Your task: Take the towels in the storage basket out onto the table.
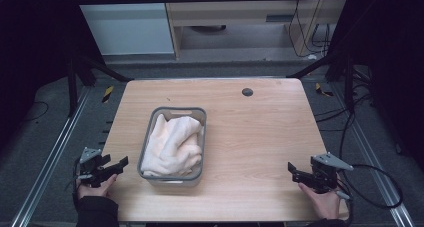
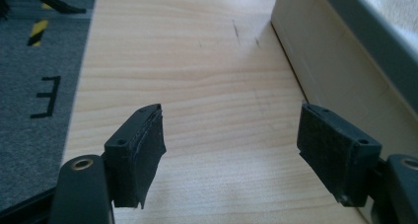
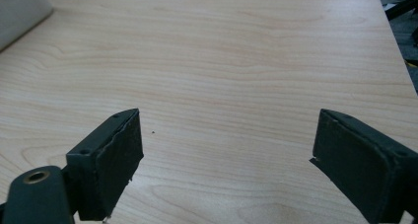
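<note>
A grey basket (image 1: pixel 172 110) stands left of centre on the wooden table (image 1: pixel 260 132), with a crumpled cream towel (image 1: pixel 175 144) piled inside it. My left gripper (image 1: pixel 120 163) rests at the table's near left corner, just left of the basket, open and holding nothing. From the left gripper view, the left gripper (image 2: pixel 231 150) has the basket's pale wall (image 2: pixel 340 71) close on its right. My right gripper (image 1: pixel 291 170) sits near the front right corner, open and empty. In the right gripper view, the right gripper (image 3: pixel 226 160) spreads wide over bare wood, and the basket's corner (image 3: pixel 19 9) shows far left.
A small dark round grommet (image 1: pixel 247 92) sits near the table's far edge. Grey carpet with yellow-black tape marks (image 1: pixel 107 93) surrounds the table. Cables (image 1: pixel 372 187) trail on the floor at the right, and metal frame rails (image 1: pixel 50 157) run along the left.
</note>
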A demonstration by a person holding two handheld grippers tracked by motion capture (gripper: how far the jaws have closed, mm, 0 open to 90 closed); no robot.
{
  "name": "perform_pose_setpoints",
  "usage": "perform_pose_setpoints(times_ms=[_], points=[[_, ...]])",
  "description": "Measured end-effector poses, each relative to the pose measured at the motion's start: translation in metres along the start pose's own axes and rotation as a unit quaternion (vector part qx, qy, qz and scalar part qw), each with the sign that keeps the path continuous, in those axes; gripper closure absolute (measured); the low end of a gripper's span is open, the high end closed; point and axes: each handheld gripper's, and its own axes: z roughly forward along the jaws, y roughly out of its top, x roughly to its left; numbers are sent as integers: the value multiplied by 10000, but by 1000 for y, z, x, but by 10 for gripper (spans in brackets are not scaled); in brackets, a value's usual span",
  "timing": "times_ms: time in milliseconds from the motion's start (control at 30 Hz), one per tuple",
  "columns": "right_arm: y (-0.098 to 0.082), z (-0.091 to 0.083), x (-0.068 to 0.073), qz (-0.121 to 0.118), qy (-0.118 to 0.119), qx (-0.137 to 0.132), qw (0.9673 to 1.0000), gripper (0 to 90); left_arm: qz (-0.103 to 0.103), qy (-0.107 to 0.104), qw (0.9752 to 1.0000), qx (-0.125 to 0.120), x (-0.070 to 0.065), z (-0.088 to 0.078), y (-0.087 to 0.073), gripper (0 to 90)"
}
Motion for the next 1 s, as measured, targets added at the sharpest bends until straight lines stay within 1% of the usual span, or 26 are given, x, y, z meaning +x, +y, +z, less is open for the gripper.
perform_pose_setpoints(times_ms=[67, 133, 167, 267, 400, 433, 467, 533, 733, 867, 933, 1000], points=[[1, -2, 1, 19, 5, -66, 10000, 94, -50, -15, 10000, -26, 0, -3, 2, 283], [1, -2, 0, 8, 2, -82, 10000, 89, -50, -12, 10000, -44, 1, -4, 3, 286], [2, -2, 0, 29, 17, -59, 10000, 88, -56, -34, 10000, -48, 1, -6, 4, 293], [1, 0, -1, -32, 3, 8, 10000, 87, -40, -50, 9999, -109, -2, -12, 9, 309], [1, 0, -1, -56, -1, -5, 10000, 95, -5, -84, 9999, -125, -4, -16, 13, 315], [1, -1, 0, -50, 15, 6, 10000, 97, -20, -125, 9998, -180, -5, -20, 15, 317], [1, -1, 0, -50, 15, 6, 10000, 97, -20, -125, 9998, -180, -5, -20, 15, 326], [0, 0, 1, -101, -2, 32, 9999, 101, -24, -141, 9996, -262, -7, -23, 18, 335], [-1, 0, 2, -181, -13, -17, 9998, 115, 7, -236, 9989, -401, -11, -33, 25, 358], [-1, 0, 4, -182, -1, -8, 9998, 119, 45, -363, 9984, -426, -15, -38, 29, 367], [-1, 0, 4, -194, 4, -11, 9998, 118, 89, -378, 9984, -414, -17, -39, 31, 372], [-2, 1, 4, -262, -20, 1, 9997, 119, 100, -404, 9983, -398, -20, -41, 33, 378]])
